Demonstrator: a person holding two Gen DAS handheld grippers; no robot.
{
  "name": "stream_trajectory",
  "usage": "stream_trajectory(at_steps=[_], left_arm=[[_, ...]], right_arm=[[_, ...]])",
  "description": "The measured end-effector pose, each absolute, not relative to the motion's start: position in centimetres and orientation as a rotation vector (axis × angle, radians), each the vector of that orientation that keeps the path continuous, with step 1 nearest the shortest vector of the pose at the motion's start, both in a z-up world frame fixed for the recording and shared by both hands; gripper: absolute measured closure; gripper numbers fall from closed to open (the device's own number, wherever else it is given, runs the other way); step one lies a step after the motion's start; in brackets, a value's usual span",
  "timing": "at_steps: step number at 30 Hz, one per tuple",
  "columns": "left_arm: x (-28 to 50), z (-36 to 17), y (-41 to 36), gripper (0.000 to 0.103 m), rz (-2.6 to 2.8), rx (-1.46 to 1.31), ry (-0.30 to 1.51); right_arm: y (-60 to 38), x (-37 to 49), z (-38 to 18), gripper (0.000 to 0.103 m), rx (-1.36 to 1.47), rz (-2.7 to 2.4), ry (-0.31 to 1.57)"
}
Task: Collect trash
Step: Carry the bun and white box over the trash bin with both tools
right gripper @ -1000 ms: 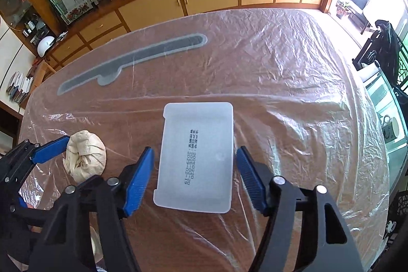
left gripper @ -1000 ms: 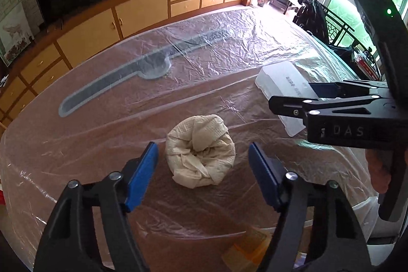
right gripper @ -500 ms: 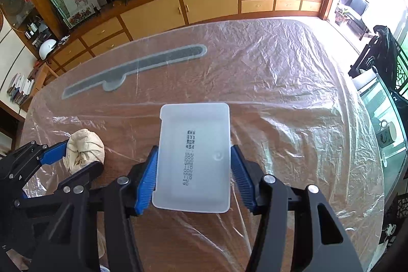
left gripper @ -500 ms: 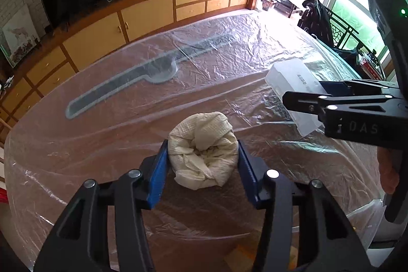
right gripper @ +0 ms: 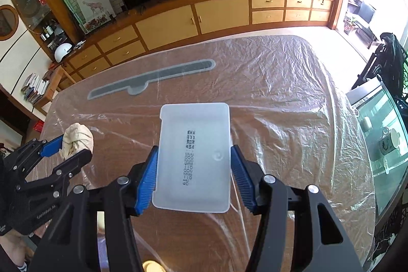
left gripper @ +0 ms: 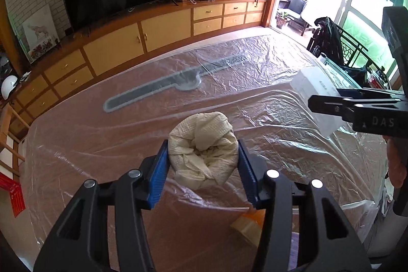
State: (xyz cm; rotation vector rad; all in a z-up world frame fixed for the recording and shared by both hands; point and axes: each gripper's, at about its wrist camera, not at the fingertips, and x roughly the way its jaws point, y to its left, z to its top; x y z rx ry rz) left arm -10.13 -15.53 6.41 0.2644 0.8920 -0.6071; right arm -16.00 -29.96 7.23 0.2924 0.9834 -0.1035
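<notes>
Your left gripper [left gripper: 202, 162] clamps the wad [left gripper: 204, 147] and your right gripper [right gripper: 192, 170] clamps the lid [right gripper: 193, 157] by its long edges, both held above the table [right gripper: 293, 98], so neither piece slips on the way to disposal.

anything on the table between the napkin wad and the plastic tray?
Nothing: only bare plastic sheet between wad and tray, seen in right wrist view.
</notes>
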Motion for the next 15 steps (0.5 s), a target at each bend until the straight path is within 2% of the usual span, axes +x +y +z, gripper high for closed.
stream_trajectory(at_steps=[15], left_arm=[[-14.0,9.3,-12.8,0.051,-0.552,0.205,0.841]], right_arm=[[-28.2,-20.4,10.5,0.049,0.285,0.026,0.933]])
